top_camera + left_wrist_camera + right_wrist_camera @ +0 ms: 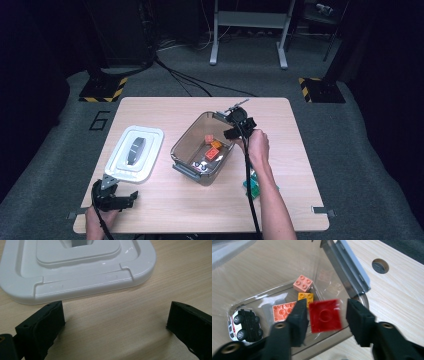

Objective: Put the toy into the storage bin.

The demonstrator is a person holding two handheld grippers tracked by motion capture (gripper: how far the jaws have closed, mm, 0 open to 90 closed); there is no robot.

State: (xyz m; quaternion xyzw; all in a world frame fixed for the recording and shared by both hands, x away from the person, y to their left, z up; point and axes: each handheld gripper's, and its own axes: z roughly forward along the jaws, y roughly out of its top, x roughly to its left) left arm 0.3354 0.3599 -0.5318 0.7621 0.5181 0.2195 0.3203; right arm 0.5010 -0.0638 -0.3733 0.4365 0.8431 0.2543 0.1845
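A clear grey bin (186, 145) stands mid-table with its rim (347, 267) beside my right gripper (325, 312). That gripper hovers over the bin's right end (231, 131). A red square brick (324, 316) sits blurred between the jaws, with a gap on its right side, so the pads do not press it. Below in the bin lie a pink brick (302, 283), an orange brick (305, 296), a salmon flat brick (282, 311) and a toy car (244, 325). My left gripper (115, 315) rests open on the table just before the white lid (82, 277).
The white lid (135, 152) lies left of the bin. A teal object (252, 187) sits on the table under the person's right forearm. The tabletop has a round cable hole (380, 266) beyond the bin. Bare wood runs along the front edge between the hands.
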